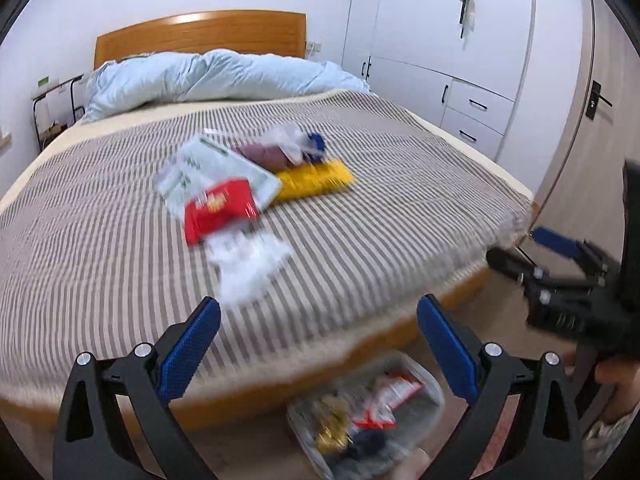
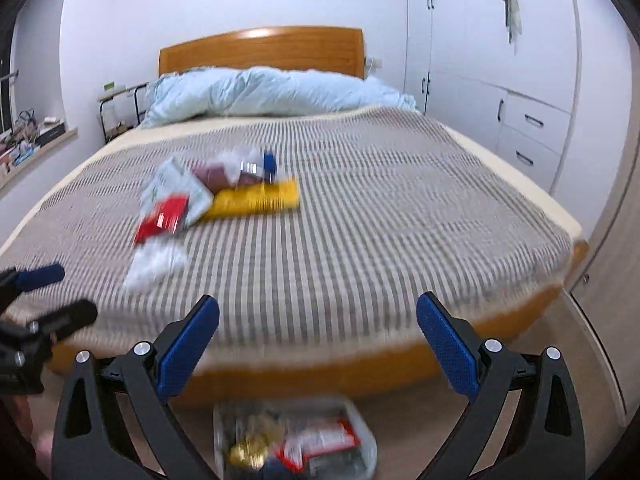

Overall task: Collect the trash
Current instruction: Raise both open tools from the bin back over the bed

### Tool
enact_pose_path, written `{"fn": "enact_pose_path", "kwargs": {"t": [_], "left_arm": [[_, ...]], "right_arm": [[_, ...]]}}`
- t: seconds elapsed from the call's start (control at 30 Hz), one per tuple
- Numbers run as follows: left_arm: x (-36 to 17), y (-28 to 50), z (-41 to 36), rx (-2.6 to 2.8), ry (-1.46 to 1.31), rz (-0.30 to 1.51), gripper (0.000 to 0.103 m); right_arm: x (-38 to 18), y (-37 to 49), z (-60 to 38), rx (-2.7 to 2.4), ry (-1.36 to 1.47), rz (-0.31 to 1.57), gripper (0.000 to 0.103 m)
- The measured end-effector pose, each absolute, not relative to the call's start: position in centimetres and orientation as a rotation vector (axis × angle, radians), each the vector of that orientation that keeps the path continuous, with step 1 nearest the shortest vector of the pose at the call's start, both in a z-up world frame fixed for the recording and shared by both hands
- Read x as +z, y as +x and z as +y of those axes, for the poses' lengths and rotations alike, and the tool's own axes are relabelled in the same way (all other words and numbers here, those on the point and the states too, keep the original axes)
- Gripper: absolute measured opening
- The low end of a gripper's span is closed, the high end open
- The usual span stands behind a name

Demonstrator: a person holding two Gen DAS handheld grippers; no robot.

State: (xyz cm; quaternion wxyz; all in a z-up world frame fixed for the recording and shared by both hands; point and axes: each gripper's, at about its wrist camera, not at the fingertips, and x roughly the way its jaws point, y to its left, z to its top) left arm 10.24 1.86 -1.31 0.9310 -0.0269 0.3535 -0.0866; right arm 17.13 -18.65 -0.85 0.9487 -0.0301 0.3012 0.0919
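— Both blue-padded grippers, left (image 1: 318, 344) and right (image 2: 318, 342), spread wide, gripping nothing, above the clear plastic bin of trash (image 2: 362, 436) on the floor.

— Crumpled wrappers (image 1: 224, 204) heaped on the striped bedspread (image 2: 380, 216); lettering too blurred to read. White wardrobe (image 1: 436, 32) beside.

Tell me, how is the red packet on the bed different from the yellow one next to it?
The red packet lies nearer the foot of the bed, partly on top of a white and green bag; the yellow packet lies farther back with one end tucked under that bag. The red one looks squarish and crumpled, the yellow one longer and flatter. Both rest untouched on the striped bedspread.
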Motion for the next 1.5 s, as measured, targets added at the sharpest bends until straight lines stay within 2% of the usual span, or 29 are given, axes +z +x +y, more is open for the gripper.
{"fn": "enact_pose_path", "kwargs": {"t": [0.23,0.43,0.63,0.93,1.3,1.5], "left_arm": [[-1.2,18.6,7.2,-0.149,-0.043,0.686,0.096],[-0.3,23.5,10.8,-0.092,-0.052,0.722,0.095],[0.1,25.5,10.7,-0.059,-0.058,0.715,0.096],[-1.7,24.0,9.6,-0.063,-0.097,0.679,0.096],[-2.6,22.3,7.2,0.006,-0.176,0.681,0.096],[-1.3,19.4,6.7,0.082,-0.199,0.704,0.096]], "right_arm": [[0.0,25.8,-15.3,0.209,-0.065,0.509,0.095],[-0.9,30.1,-13.3,0.261,-0.033,0.579,0.095],[-2.3,30.9,-13.2,0.278,-0.006,0.597,0.095],[-4.6,28.7,-14.2,0.282,0.056,0.604,0.095],[-3.4,24.7,-17.9,0.286,0.019,0.586,0.095],[-2.6,23.9,-17.1,0.282,0.007,0.552,0.095]]}}
